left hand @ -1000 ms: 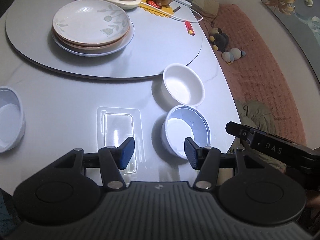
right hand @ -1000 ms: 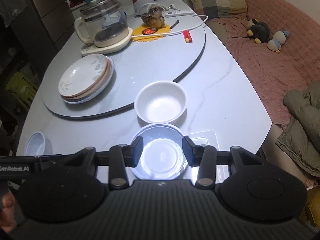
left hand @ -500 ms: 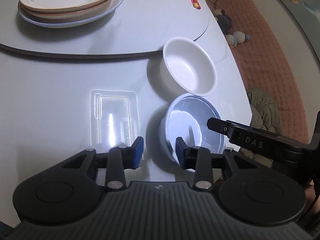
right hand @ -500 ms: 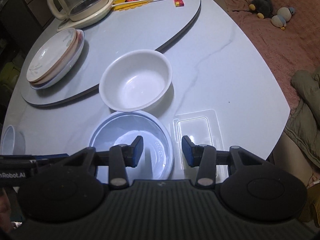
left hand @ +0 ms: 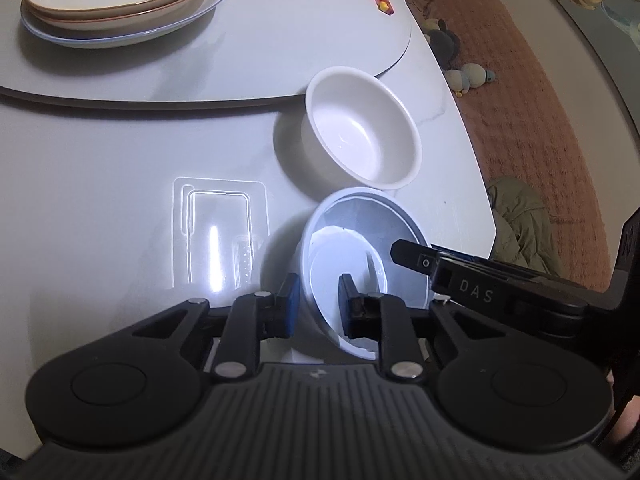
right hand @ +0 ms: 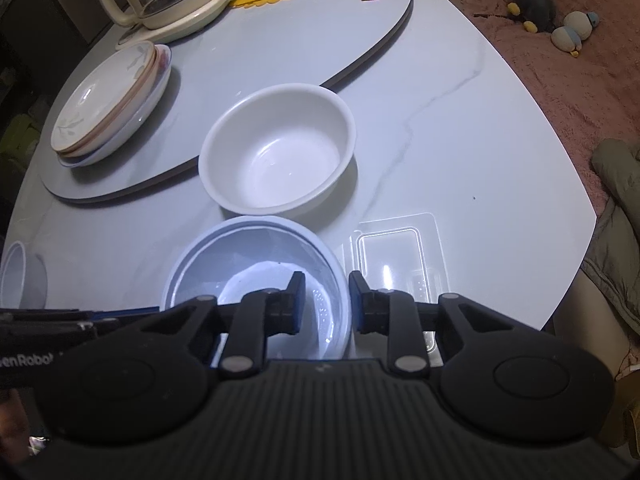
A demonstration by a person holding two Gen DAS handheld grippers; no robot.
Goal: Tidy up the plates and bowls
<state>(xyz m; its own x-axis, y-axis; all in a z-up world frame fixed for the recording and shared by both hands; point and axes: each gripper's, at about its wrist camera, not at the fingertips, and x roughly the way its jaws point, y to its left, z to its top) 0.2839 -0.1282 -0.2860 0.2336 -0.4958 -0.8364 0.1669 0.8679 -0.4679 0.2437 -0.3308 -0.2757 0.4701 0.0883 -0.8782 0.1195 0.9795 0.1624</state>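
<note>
Because each gripper straddles one side of the rim, the left gripper [left hand: 318, 300] and right gripper [right hand: 324, 302] are closing their jaws on opposite walls of the pale blue bowl [right hand: 256, 264], probably for a level two-handed lift. It sits on the table [right hand: 460, 128] touching the white bowl [right hand: 278, 152] (likely its nesting partner), well apart from the stacked plates [right hand: 108, 100].
</note>
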